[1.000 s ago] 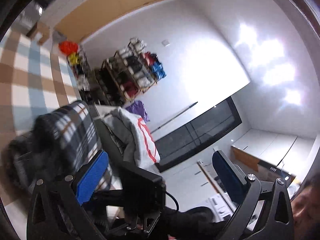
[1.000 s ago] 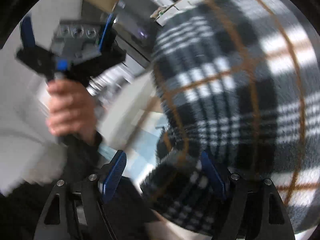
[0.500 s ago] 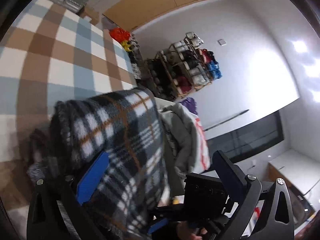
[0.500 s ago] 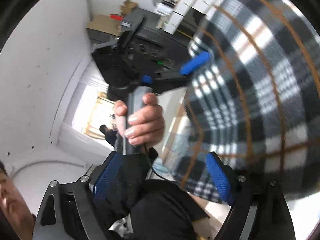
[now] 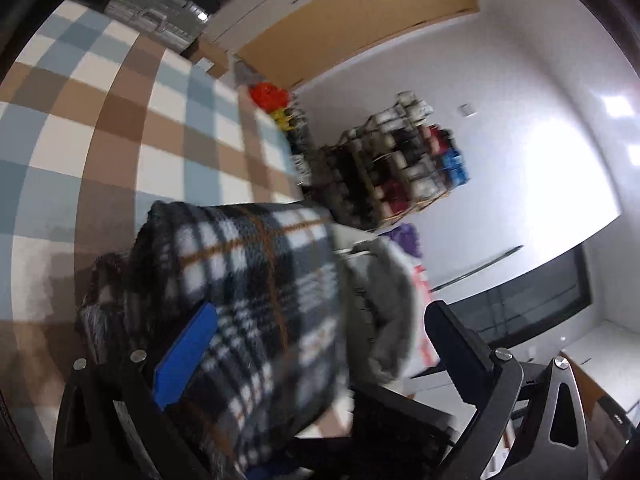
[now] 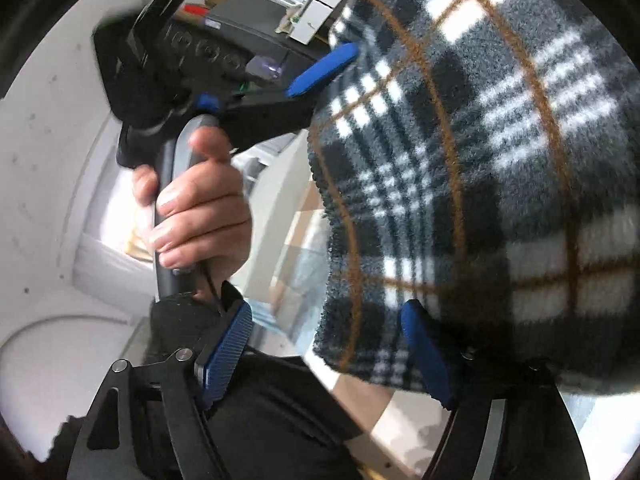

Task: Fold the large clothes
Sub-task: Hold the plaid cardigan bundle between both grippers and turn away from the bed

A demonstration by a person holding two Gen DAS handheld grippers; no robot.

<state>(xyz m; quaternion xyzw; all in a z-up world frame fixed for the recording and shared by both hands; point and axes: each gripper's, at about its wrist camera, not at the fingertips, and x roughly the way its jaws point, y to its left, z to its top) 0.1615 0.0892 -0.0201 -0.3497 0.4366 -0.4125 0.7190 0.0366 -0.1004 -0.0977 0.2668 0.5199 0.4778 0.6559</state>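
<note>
A black, white and tan plaid fleece garment (image 5: pixel 248 304) is seen bunched between the fingers of the left gripper (image 5: pixel 316 356), lying against the blue pad of the finger at the left of that view and spilling down past it, while the opposite finger stands clear of the cloth with a wide gap on that side; the jaws are thus spread and no pinch is shown. Beyond the plaid cloth, further out from the left fingertips, a grey garment (image 5: pixel 384 304) is heaped, and behind it a rack of shoes (image 5: pixel 404 168) is set against the white wall. A checked floor mat (image 5: pixel 120 128) is spread out ahead and to the left of the same gripper. In the right wrist view the plaid fleece garment (image 6: pixel 472 168) is draped over the right-hand finger of the right gripper (image 6: pixel 332 356) and hangs across the outer half of the gap; the jaws are closing, yet the left-hand pad is plainly clear of the cloth. Whether the covered pad presses on the fabric cannot be told for certain, since it is partly buried. Ahead and to the left of the right fingertips, a hand (image 6: pixel 200 208) is wrapped round the handle of the left gripper.
</note>
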